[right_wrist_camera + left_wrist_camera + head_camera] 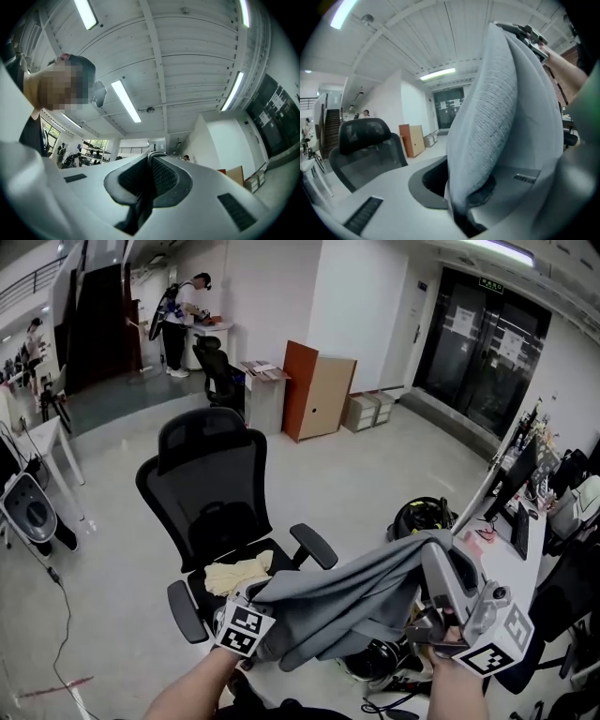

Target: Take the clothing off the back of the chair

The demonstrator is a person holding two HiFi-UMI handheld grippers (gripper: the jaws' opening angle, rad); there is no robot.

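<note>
A grey garment hangs stretched between my two grippers, clear of the black mesh office chair, whose back is bare. My left gripper is shut on the garment's lower left end, just in front of the chair seat. In the left gripper view the grey cloth rises out of the closed left gripper. My right gripper holds the other end higher up at the right. In the right gripper view the right gripper is closed with a thin edge of cloth pinched at the tips. A cream cloth lies on the seat.
A desk with a keyboard and monitor runs along the right. A black round bag sits on the floor beside it. Farther back stand a wooden cabinet, a second black chair and a person. A white table is at the left.
</note>
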